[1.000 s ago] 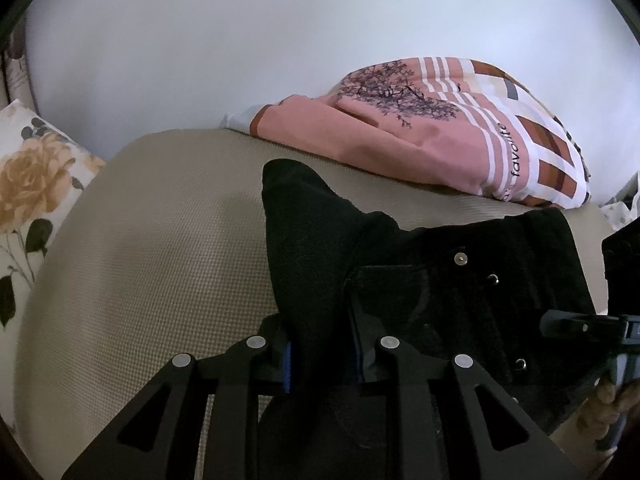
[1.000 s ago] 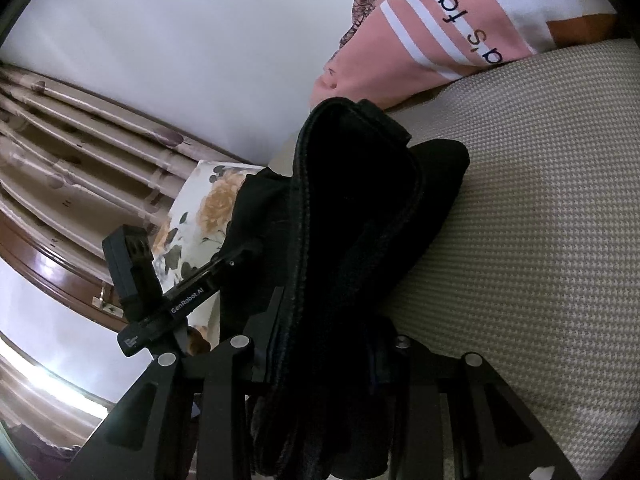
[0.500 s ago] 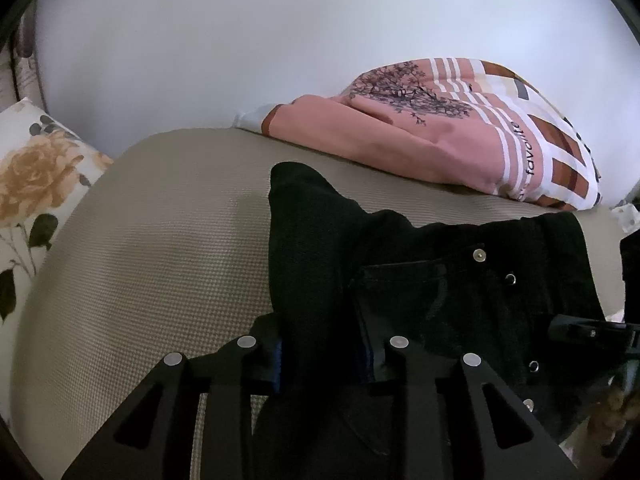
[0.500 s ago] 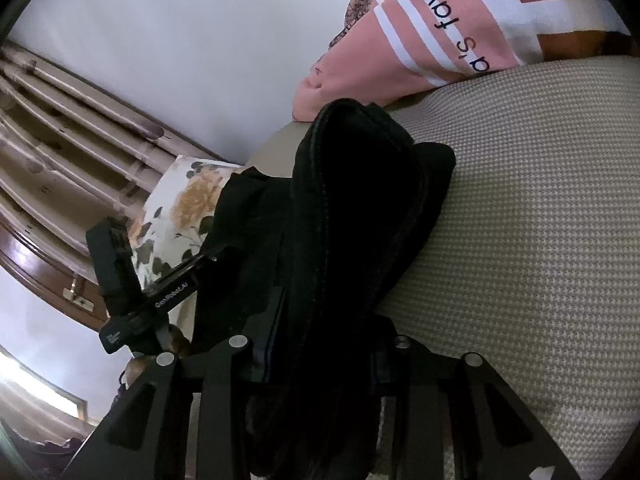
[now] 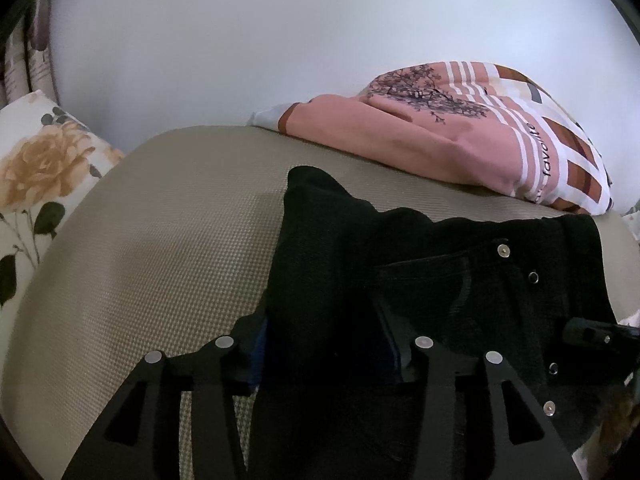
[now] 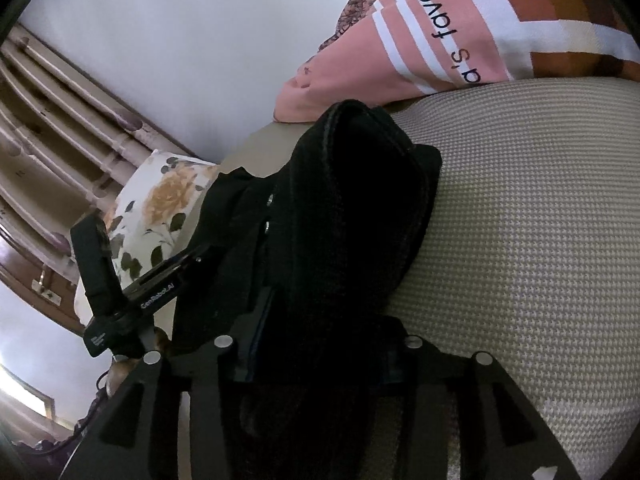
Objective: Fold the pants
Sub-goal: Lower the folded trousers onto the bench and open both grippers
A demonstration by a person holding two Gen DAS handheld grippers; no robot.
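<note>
Black pants (image 5: 460, 280) with metal studs and a pocket lie bunched on a beige woven cushion (image 5: 160, 248). My left gripper (image 5: 324, 344) is shut on a thick fold of the pants near the front of the cushion. My right gripper (image 6: 316, 344) is shut on another bunched part of the same pants (image 6: 352, 208), which rises up between its fingers. The left gripper's body (image 6: 132, 288) shows at the left of the right wrist view. The fingertips of both are hidden by the cloth.
A pink striped printed pillow (image 5: 460, 136) lies at the back of the cushion, also in the right wrist view (image 6: 440, 40). A floral pillow (image 5: 36, 172) sits at the left. A white wall is behind. Wooden slats (image 6: 60, 128) stand at the left.
Both grippers have drawn back slightly toward the front of the cushion with the pants; the pink pillow looks a little farther off. Both grips are unchanged.
</note>
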